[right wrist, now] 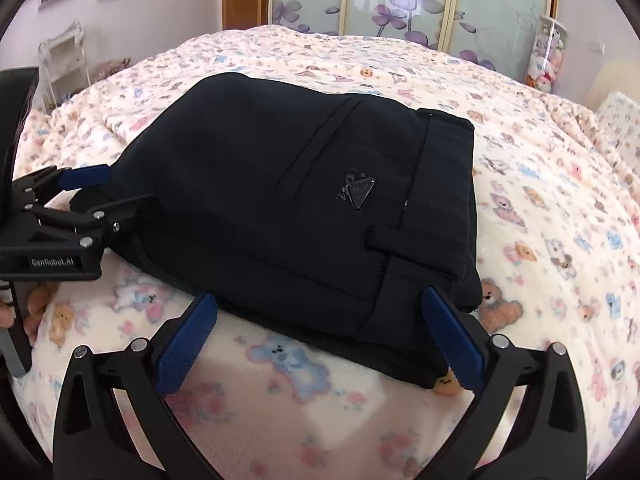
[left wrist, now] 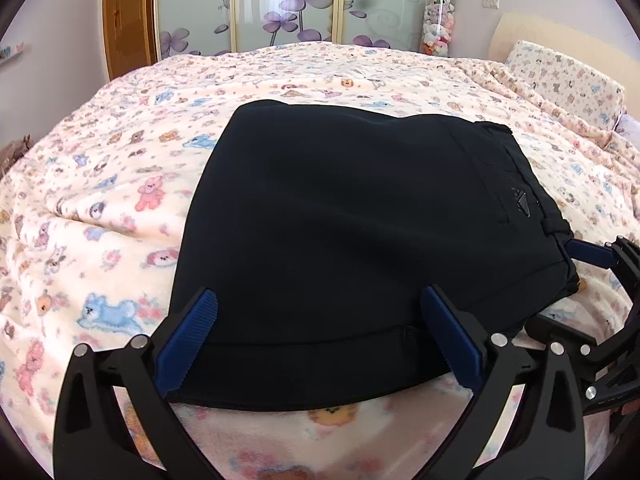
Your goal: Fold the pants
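Observation:
The black pants [left wrist: 340, 220] lie folded into a compact stack on the bed; they also show in the right wrist view [right wrist: 300, 200], waistband and triangular logo [right wrist: 362, 194] on top. My left gripper [left wrist: 318, 312] is open, its blue pads either side of the near folded edge, holding nothing. My right gripper [right wrist: 318, 312] is open at the near edge by the waistband corner, holding nothing. The left gripper appears in the right wrist view [right wrist: 86, 192] at the stack's left side; the right gripper shows in the left wrist view [left wrist: 588, 254].
The bed is covered by a cream blanket [left wrist: 120, 200] printed with teddy bears. A pillow [left wrist: 568, 80] lies at the far right. Wardrobe doors [left wrist: 288, 4] with purple flowers and a clear tube of plush toys [left wrist: 438, 20] stand behind. White shelves [right wrist: 66, 60] stand at the left.

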